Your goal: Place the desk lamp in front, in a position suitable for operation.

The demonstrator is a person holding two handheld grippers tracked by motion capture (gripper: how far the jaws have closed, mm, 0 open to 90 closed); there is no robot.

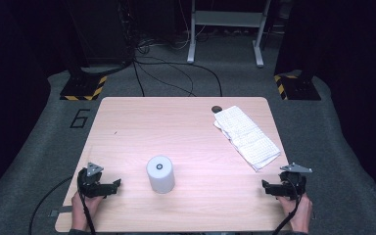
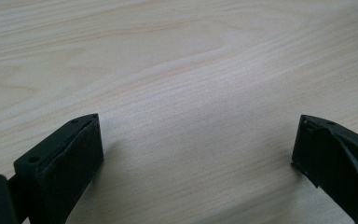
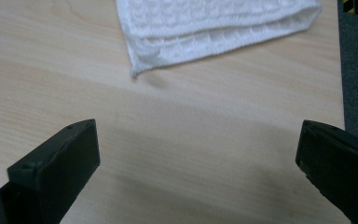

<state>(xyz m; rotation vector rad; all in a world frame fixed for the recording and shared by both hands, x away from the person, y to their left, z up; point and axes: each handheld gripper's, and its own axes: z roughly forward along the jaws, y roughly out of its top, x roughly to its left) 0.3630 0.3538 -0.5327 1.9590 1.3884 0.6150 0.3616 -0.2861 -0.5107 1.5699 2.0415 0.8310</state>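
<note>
A white cylinder (image 1: 160,174) with a dark ring on its top stands upright on the wooden table (image 1: 176,127), near the front middle. A folded white cloth (image 1: 246,136) lies at the back right of the table, and its near edge (image 3: 214,28) appears in the right gripper view. My left gripper (image 1: 115,185) rests at the front left, held by a hand, pointing toward the cylinder. Its jaws stand wide apart over bare wood (image 2: 196,140). My right gripper (image 1: 266,186) sits at the front right corner, open with nothing between its jaws (image 3: 196,154).
A small dark round spot (image 1: 217,108) marks the table by the cloth's far end. Cables trail from both grippers off the front edge. Beyond the table lie grey floor, loose cables and a metal stand (image 1: 225,29). The table's right edge (image 3: 342,93) is close to my right gripper.
</note>
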